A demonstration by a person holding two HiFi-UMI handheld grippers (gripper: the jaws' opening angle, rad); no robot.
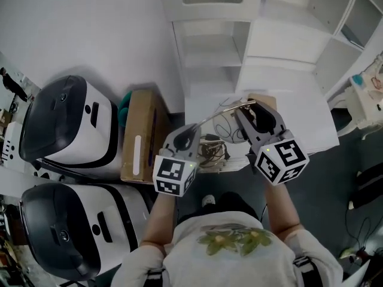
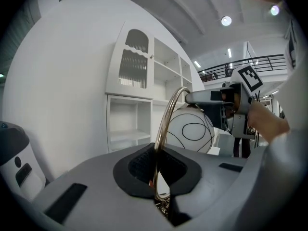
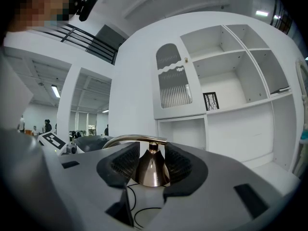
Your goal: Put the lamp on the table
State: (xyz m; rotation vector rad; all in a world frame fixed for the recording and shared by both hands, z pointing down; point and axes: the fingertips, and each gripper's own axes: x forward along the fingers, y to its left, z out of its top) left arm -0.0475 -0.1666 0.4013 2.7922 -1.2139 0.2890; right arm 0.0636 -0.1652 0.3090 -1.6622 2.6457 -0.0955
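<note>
While the lamp (image 2: pixel 192 129) hangs in the air between our two grippers, over the near edge of the white table (image 1: pixel 311 124) and not yet resting on it, most of the risk lies in how it is gripped. Our left gripper (image 2: pixel 159 170) has its jaws pressed nearly together on the thin curved brass arm (image 2: pixel 168 117). Our right gripper (image 3: pixel 150 163) pinches the brass cone (image 3: pixel 151 172) just above the white globe. A round, slim arm can twist in such a pinch, we judge, and the globe's weight would then swing it down. If the two hands drift apart or turn unevenly, the arm could bend or the cone slip free. A tangle of cord (image 1: pixel 210 149), seemingly the lamp's, dangles below and could snag on the table edge as we lower. The shelf unit (image 1: pixel 215 46) stands close behind, and a forward overshoot might knock the globe against it
</note>
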